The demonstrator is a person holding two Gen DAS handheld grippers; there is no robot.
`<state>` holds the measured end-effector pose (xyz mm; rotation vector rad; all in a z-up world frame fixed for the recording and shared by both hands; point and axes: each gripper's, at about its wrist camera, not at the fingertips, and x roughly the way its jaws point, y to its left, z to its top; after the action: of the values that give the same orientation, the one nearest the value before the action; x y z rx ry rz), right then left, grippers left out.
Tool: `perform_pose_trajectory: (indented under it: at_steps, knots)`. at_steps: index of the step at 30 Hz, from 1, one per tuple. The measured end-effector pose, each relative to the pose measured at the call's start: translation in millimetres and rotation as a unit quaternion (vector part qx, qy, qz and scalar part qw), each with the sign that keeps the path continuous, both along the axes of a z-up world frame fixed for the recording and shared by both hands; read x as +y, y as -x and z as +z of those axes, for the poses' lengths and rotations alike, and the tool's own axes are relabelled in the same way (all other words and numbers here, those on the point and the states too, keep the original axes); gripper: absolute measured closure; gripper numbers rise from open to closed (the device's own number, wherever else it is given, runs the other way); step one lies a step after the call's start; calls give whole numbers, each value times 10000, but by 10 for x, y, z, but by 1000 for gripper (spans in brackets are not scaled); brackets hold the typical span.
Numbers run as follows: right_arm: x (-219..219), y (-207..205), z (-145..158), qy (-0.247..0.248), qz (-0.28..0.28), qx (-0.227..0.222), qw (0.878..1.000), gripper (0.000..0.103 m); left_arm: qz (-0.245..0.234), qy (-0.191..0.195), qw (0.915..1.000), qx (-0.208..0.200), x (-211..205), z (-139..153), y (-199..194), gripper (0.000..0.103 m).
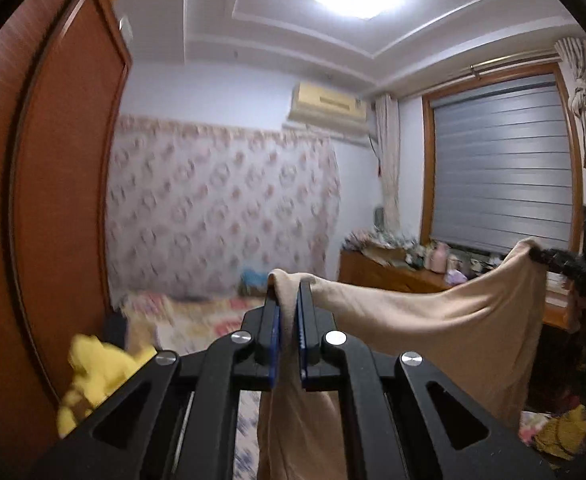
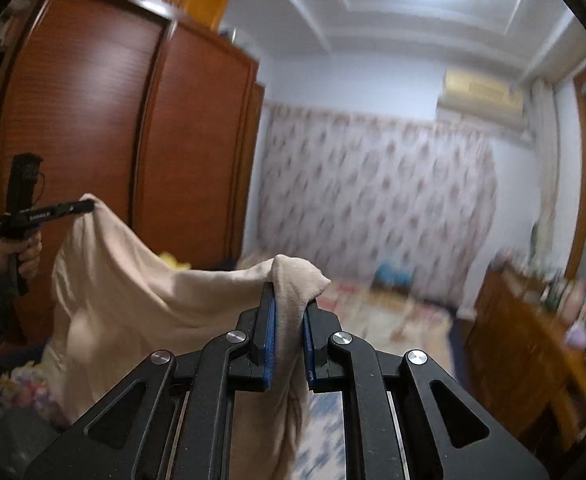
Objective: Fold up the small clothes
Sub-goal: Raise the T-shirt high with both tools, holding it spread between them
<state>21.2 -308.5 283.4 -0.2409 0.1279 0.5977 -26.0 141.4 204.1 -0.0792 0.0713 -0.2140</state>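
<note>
A beige garment [image 1: 433, 320] hangs stretched in the air between both grippers. My left gripper [image 1: 289, 292] is shut on one corner of it, and the cloth drapes down between the blue pads. My right gripper [image 2: 289, 292] is shut on the other corner of the beige garment [image 2: 133, 300]. The right gripper also shows at the far right of the left wrist view [image 1: 541, 256], pinching the cloth. The left gripper also shows at the far left of the right wrist view [image 2: 87, 205], held by a hand.
A bed with a floral cover [image 1: 197, 320] lies below and ahead. A yellow garment [image 1: 97, 368] lies at the left. A brown wardrobe [image 2: 93, 120] stands on the left. A wooden dresser with clutter [image 1: 393, 268] stands under the window. More clothes [image 1: 561, 432] lie at lower right.
</note>
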Motion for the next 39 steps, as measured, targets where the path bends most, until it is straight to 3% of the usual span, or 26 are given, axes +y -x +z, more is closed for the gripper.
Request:
perform_pose_trajectory:
  at_steps: [4,9,15,24,29,32,35,39]
  knots:
    - [-14,70,475,-32,-145,-470,9988,94,155,-137,9990,-388,81,315,84,100]
    - [-40,151,855,38,-340,-819,9961,94,226,-265,9966,-741,118,558,188,100]
    - [-60,340,1132,159,-477,-1123,9924,94,248,-382,9927,-1121,117,760,444,100]
    - [-185,548,1306,247,-640,-1366,9882,94,270,-484,9881,-1435,99,1007,599,100]
    - [-229,431,1280,303,-734,-1262,9888,94,279,-577,9897,-1282,31,1004,443,100]
    - [-249,223,1153,392,-802,-1049,9905,94,337,-686,9917,-1039,-49,861,196,100]
    - [-248,-164,885,523,-852,-716,9924,94,358,-759,9945,-627,-118,566,-229,100]
    - [-253,-880,231,622,-784,-52,9950,94,375,-753,9965,-20,-52,-41,-983,100]
